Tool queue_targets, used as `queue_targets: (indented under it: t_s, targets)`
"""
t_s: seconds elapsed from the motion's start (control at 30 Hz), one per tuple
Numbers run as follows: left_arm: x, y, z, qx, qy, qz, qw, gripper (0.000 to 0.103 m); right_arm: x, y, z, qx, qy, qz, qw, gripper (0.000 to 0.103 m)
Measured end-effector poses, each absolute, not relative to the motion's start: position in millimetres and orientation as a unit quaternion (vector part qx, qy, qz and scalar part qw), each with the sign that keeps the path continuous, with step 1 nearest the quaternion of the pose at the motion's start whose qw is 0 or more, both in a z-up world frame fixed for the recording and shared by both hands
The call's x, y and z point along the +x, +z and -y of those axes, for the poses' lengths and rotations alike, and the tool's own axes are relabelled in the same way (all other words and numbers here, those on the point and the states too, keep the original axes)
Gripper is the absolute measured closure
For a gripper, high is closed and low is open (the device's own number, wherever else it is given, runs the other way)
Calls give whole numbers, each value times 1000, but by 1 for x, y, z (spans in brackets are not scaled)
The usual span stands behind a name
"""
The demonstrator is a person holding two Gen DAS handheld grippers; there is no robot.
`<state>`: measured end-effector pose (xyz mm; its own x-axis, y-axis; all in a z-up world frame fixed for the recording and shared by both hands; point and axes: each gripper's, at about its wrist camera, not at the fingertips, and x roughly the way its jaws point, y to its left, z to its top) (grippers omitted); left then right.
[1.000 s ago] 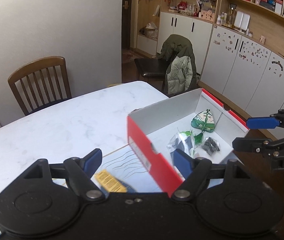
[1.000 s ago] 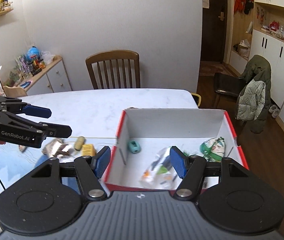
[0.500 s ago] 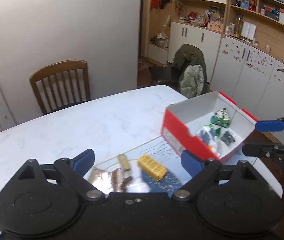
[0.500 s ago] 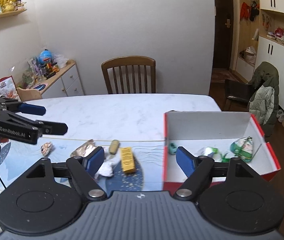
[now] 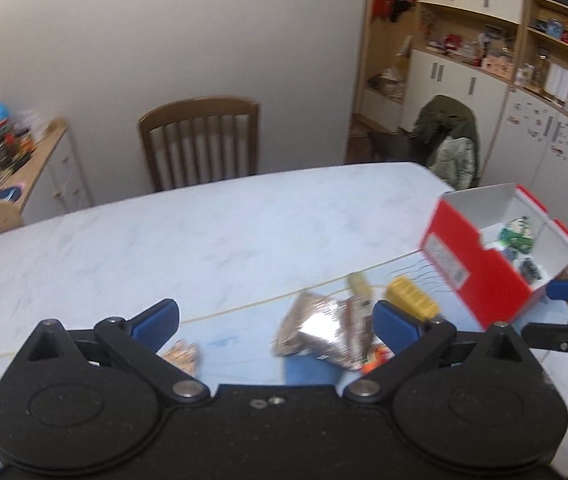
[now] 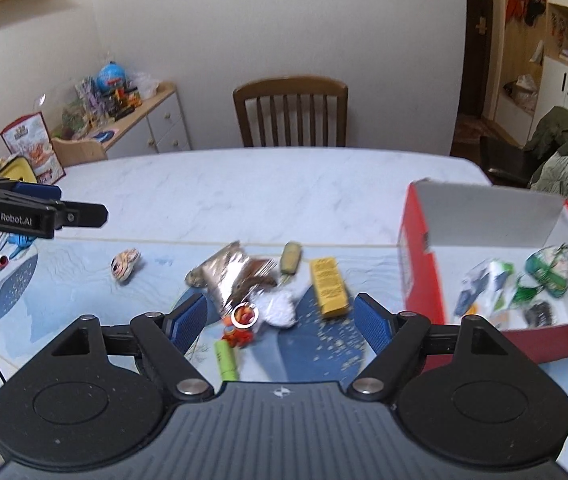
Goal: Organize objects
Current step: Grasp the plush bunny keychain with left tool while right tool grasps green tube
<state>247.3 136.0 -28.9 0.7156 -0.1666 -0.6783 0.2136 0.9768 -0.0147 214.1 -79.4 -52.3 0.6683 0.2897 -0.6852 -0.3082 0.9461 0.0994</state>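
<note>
Hovering left gripper (image 5: 273, 322): jaws spread wide, blue pads empty, touching nothing; it hangs above the near part of the table.
Right gripper (image 6: 281, 320): jaws likewise spread wide, nothing between the pads, held clear above the loose items.
Silver foil packet (image 5: 320, 330): lies flat on the blue mat, between the left gripper's pads as seen from above and nearer its right pad; in the right wrist view it sits just ahead of that gripper's left pad.
Yellow box (image 6: 328, 286): lies on the mat just ahead of the right gripper's right pad, between the foil packet and the red box.
Small oblong yellowish item (image 6: 290, 262): just beyond the foil packet, beside the yellow box; too blurred to name.
White crumpled wrapper (image 6: 279, 308): between the right gripper's pads, touching the foil packet's near edge.
Orange toy (image 6: 239, 326): close below the right gripper, next to a green cylinder (image 6: 225, 360).
Patterned small item (image 6: 124, 264): alone on the mat, left of the foil packet, well apart from the right gripper.
Red box (image 6: 420, 264): open, white inside, at the table's right end, right of both grippers; it holds a green-and-white pouch (image 6: 550, 266), a clear wrapper and a small dark object.
Table (image 5: 187, 240): white marbled top; a wooden chair (image 6: 290, 114) stands at its far side.
</note>
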Motion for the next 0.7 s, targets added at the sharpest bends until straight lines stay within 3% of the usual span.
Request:
queue_targets:
  t_s: [0.7]
  targets:
    - [274, -118, -223, -13, -30, -404, 914, 0, 229, -125, 24, -30, 172, -443, 880, 23]
